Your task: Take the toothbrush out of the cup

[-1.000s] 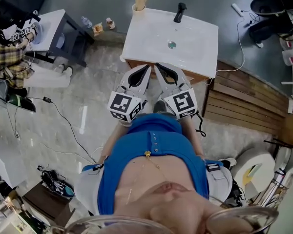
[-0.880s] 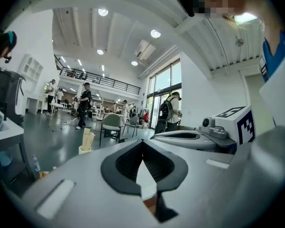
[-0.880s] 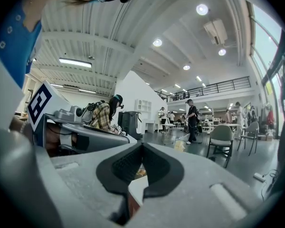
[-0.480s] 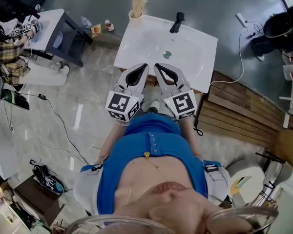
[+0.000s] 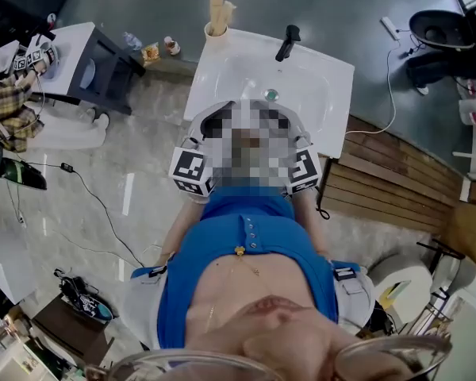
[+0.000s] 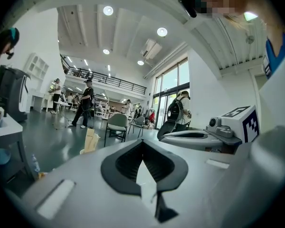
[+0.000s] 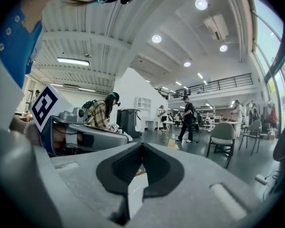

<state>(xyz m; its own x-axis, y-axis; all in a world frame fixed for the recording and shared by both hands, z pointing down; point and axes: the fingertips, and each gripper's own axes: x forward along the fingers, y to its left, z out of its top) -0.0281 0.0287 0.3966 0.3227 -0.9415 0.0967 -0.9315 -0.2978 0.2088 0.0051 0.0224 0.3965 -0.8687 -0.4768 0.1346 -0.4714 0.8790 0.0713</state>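
A pale cup (image 5: pixel 215 28) stands on the far left corner of the white washbasin (image 5: pixel 317 94), with tall tan sticks (image 5: pixel 216 8) rising out of it; which one is the toothbrush I cannot tell. In the left gripper view the cup (image 6: pixel 89 140) shows ahead and to the left, well beyond the jaws. Both grippers reach side by side over the basin's near edge, far short of the cup. A mosaic patch hides their jaws in the head view, where only the marker cubes (image 5: pixel 190 173) (image 5: pixel 305 169) show. My left gripper (image 6: pixel 142 142) is shut and empty. My right gripper (image 7: pixel 141 146) is shut and empty.
A black faucet (image 5: pixel 286 42) stands at the basin's back, the drain (image 5: pixel 271 95) in the bowl. A dark side table (image 5: pixel 95 62) and a seated person in plaid (image 5: pixel 8 101) are to the left. Wooden decking (image 5: pixel 389 181) lies right. Cables cross the floor (image 5: pixel 95 197).
Both grippers have moved forward together, from in front of the basin to over its near edge. The cup and faucet have not moved. Both jaws stay shut.
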